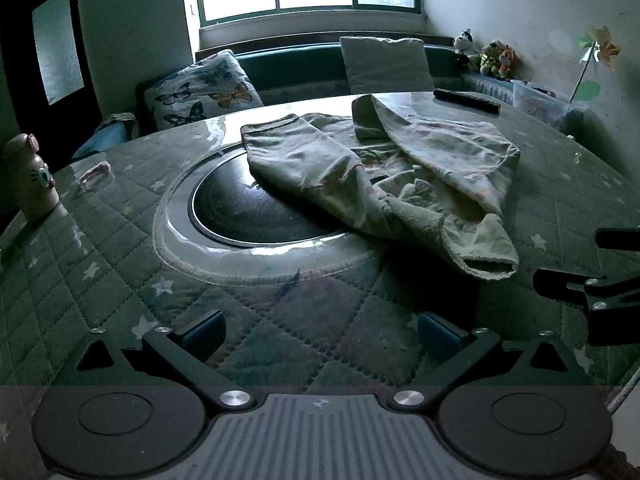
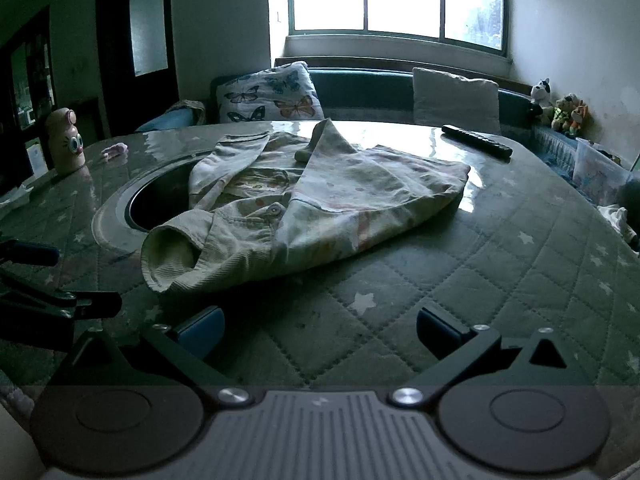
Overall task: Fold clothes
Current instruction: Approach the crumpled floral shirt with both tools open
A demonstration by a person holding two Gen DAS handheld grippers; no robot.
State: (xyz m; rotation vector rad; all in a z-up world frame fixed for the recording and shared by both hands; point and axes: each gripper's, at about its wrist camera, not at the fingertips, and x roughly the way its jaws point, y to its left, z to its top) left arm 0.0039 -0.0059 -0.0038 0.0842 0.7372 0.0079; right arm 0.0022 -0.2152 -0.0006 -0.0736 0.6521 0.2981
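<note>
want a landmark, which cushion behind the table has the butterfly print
The left cushion, white with blue and orange butterflies. The cushion to its right is plain and pale.

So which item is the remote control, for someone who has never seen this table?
Start at the round quilted table under the window. Beyond the crumpled pale garment, near the far rim, lies the remote control: the only slim, black, rigid bar there.
</note>
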